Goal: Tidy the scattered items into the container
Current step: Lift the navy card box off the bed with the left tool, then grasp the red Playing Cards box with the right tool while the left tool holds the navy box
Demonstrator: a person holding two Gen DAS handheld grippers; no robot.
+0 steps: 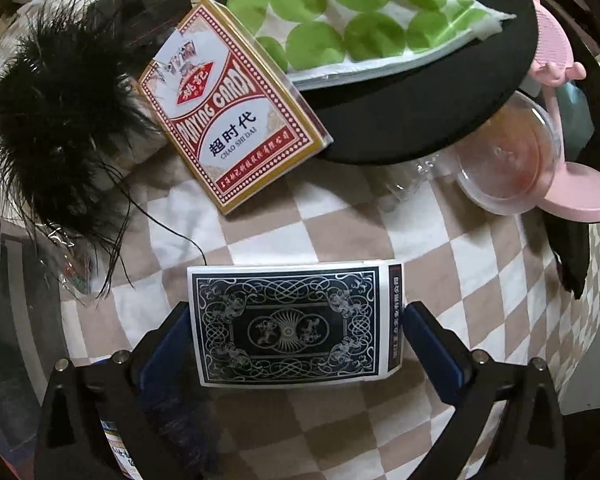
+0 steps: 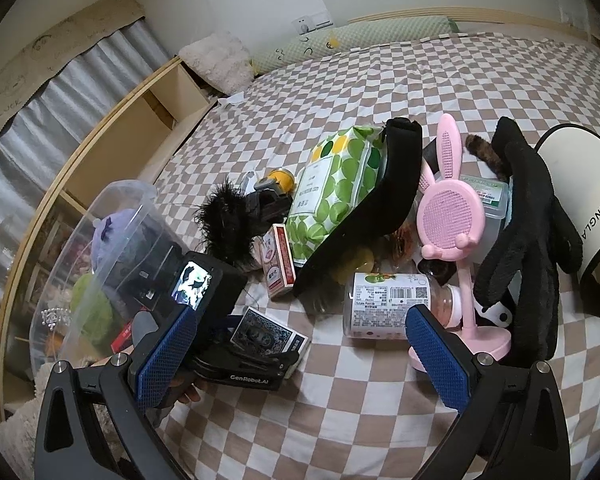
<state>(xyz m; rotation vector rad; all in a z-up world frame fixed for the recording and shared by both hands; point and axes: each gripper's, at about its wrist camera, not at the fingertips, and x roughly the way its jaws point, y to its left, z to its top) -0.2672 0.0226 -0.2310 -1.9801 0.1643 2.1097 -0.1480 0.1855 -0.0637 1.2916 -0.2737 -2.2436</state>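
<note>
Left gripper [image 1: 298,328]: my jaws stand wide, gripping nothing.
Blue card deck [image 1: 290,326]: flat on the checked bed [image 1: 340,240], between the jaws, pads not pressing.
Right gripper [image 2: 300,348]: jaws wide, empty.

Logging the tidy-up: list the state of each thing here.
Left tongs: open, astride the blue card box, pads clear.
Right tongs: open, empty.
Blue card box: flat on the bedspread.
Red card box: tilted, leaning on the black hat.
Clear jar: on its side.
Clear bin: open, partly filled.
</note>
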